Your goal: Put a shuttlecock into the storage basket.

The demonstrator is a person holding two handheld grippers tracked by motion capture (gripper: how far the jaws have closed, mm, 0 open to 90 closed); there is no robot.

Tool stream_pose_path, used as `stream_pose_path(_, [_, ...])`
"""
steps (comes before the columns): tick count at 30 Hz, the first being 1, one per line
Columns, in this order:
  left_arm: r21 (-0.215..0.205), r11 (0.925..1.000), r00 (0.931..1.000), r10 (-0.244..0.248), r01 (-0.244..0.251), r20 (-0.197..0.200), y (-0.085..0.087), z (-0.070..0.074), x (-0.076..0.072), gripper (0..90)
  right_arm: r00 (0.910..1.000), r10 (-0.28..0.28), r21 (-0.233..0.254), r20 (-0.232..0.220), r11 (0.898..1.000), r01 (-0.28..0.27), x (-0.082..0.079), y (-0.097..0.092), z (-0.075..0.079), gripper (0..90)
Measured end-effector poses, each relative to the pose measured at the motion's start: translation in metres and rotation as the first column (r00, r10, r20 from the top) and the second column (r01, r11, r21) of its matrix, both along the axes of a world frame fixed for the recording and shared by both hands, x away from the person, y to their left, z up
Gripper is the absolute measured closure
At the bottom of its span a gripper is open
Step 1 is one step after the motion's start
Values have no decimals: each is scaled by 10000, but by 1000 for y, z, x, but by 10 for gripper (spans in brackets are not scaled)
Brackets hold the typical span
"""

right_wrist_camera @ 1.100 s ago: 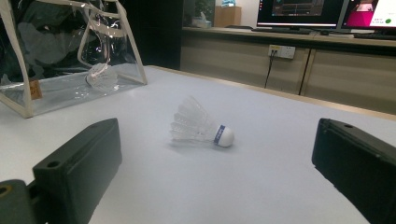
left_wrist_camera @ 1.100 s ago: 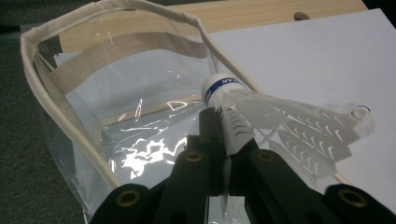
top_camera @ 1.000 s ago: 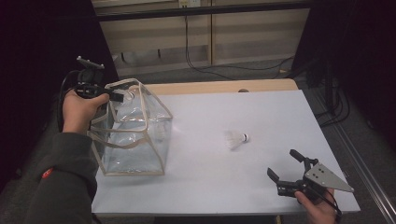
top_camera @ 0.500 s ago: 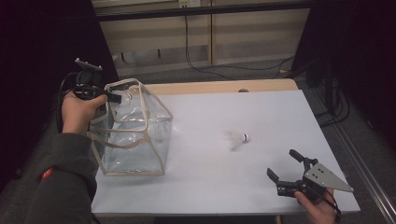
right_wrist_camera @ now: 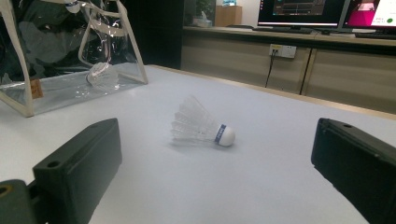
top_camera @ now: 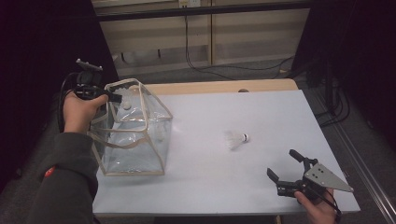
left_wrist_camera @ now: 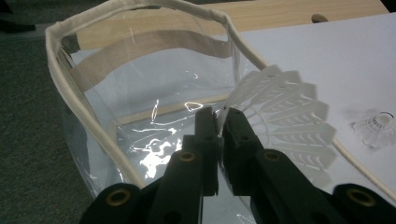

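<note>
Left gripper (left_wrist_camera: 218, 122), jaws just easing apart, pinches a white feathered shuttlecock (left_wrist_camera: 285, 109) over the clear plastic tote bag (top_camera: 135, 135) at the table's left edge, mid-drop; next the wide-open right gripper (top_camera: 286, 169) must fetch the second white shuttlecock (top_camera: 236, 139) mid-table.

A bag (top_camera: 133, 135) stands on the left part of the table (top_camera: 261, 112), near its left edge. The left gripper (top_camera: 113, 98) sits at the bag's rear left rim, with a shuttlecock (left_wrist_camera: 285, 121) between its jaws, over the bag's opening. A second shuttlecock (top_camera: 236, 139) lies on the table to the right of the bag (well apart from it). The right gripper (top_camera: 286, 169) is at the table's near right corner, its jaws facing that second shuttlecock.
</note>
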State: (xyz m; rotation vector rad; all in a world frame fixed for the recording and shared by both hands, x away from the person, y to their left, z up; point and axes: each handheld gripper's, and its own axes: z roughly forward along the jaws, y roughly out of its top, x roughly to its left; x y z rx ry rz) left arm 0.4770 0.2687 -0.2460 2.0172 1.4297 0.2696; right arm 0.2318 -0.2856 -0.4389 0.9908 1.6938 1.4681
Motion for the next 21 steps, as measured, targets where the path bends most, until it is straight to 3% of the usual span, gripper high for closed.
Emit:
stream_pose_path(9, [-140,9998,9998,114,-112,173,-1,1,0,787,10000,14,48,-2,10000,-14,0,1,-1,17])
stream_pose_path(21, [-475,9984,9995,-306,309,58,-8,5,-4,732,10000,4,38,3,10000,-4,0,0,-1,17])
